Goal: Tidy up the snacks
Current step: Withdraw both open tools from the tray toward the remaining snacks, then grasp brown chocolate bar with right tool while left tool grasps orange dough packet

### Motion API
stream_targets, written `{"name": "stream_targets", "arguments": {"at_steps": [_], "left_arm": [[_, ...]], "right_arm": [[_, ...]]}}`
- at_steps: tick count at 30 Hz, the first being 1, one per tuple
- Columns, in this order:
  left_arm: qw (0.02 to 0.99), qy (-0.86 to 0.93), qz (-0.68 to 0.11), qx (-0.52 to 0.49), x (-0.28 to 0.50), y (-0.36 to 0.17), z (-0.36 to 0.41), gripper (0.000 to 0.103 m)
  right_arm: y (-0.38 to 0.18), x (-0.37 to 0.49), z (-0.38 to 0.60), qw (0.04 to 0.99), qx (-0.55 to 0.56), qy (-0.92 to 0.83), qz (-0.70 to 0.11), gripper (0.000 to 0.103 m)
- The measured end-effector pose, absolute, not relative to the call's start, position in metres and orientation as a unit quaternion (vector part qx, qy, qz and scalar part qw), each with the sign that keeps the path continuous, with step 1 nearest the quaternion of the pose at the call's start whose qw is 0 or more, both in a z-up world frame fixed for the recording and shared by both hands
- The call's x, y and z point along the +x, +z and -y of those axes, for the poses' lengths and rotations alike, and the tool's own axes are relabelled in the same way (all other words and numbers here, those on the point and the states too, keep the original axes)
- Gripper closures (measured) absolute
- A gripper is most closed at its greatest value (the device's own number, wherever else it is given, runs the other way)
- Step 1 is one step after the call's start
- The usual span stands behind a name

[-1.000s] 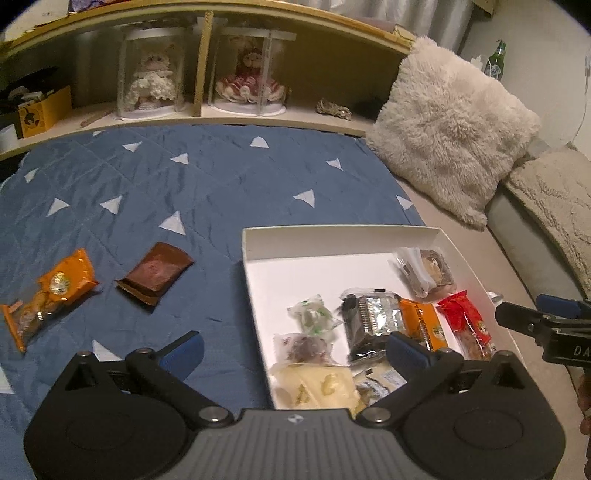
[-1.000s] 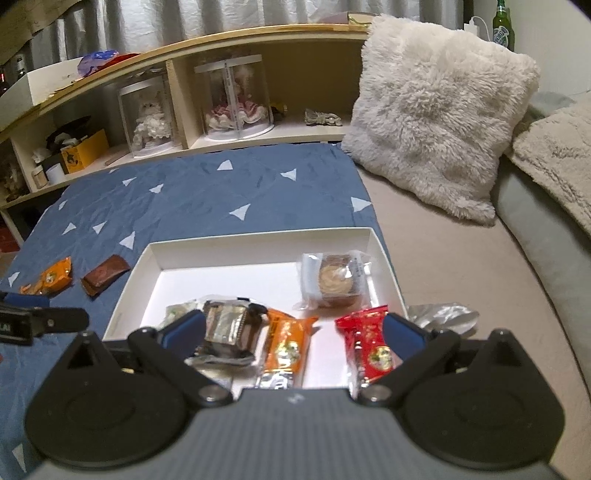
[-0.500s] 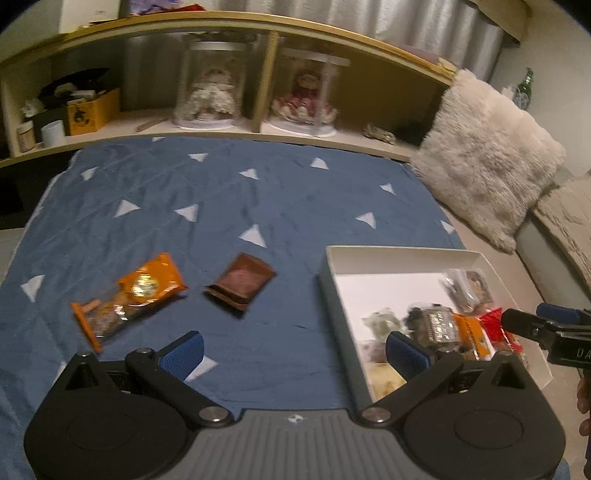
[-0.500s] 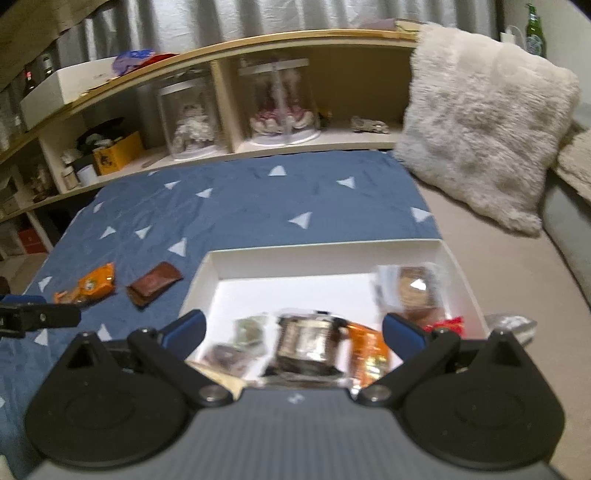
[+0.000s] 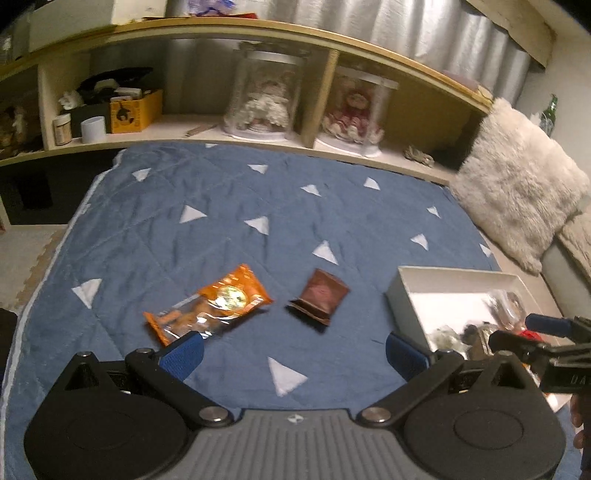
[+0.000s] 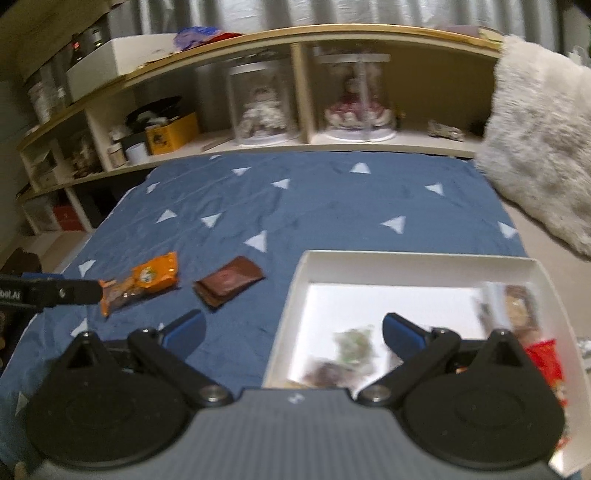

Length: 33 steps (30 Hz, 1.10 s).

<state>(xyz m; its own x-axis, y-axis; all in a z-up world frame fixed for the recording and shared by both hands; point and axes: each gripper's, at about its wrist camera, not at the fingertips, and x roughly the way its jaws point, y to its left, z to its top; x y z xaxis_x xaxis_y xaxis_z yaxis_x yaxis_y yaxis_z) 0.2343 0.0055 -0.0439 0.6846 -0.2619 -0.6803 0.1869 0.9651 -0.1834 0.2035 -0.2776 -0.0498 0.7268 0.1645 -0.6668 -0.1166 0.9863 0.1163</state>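
An orange snack packet (image 5: 207,308) (image 6: 142,282) and a brown packet (image 5: 319,301) (image 6: 229,280) lie on the blue quilt, left of a white box (image 5: 402,291) (image 6: 295,291) holding several wrapped snacks. My left gripper (image 5: 293,352) is open and empty, low over the quilt just short of both packets; its left pad sits near the orange packet's corner. My right gripper (image 6: 293,330) is open and empty above the box's left wall. The right gripper's fingertips (image 5: 517,338) show at the edge of the left wrist view, over the box.
A blue quilt with white triangles (image 5: 258,206) covers the bed. A wooden shelf (image 5: 221,33) behind holds two dolls under clear domes (image 5: 264,98), a yellow box (image 5: 135,110) and small jars. A fluffy cushion (image 5: 517,195) leans at the right.
Both grippers have swung left, away from the box's contents. The loose orange and brown packets have come nearer the middle of both views, and the box has slid to the right.
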Motion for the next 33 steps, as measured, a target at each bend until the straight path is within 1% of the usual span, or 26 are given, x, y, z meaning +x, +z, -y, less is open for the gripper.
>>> {"name": "stream_targets", "arguments": {"at_steps": [9, 18, 25, 30, 33], "left_arm": [[0.916, -0.128, -0.373, -0.066, 0.263, -0.057, -0.034, 0.0], [0.914, -0.159, -0.363, -0.083, 0.302, -0.078, -0.041, 0.0], [0.909, -0.155, -0.374, -0.101, 0.332, -0.104, -0.052, 0.0], [0.905, -0.158, -0.382, -0.099, 0.344, -0.115, -0.056, 0.0], [0.898, -0.167, -0.398, -0.089, 0.348, -0.121, -0.055, 0.0]], "right_arm": [[-0.07, 0.232, 0.223, 0.929, 0.023, 0.11, -0.354, 0.001], [-0.112, 0.277, 0.179, 0.93, -0.012, 0.113, -0.35, 0.001], [-0.135, 0.299, 0.174, 0.928, -0.002, 0.107, -0.358, 0.001], [-0.145, 0.307, 0.18, 0.923, 0.008, 0.101, -0.37, 0.001], [-0.148, 0.307, 0.179, 0.927, -0.004, 0.091, -0.365, 0.001]]}}
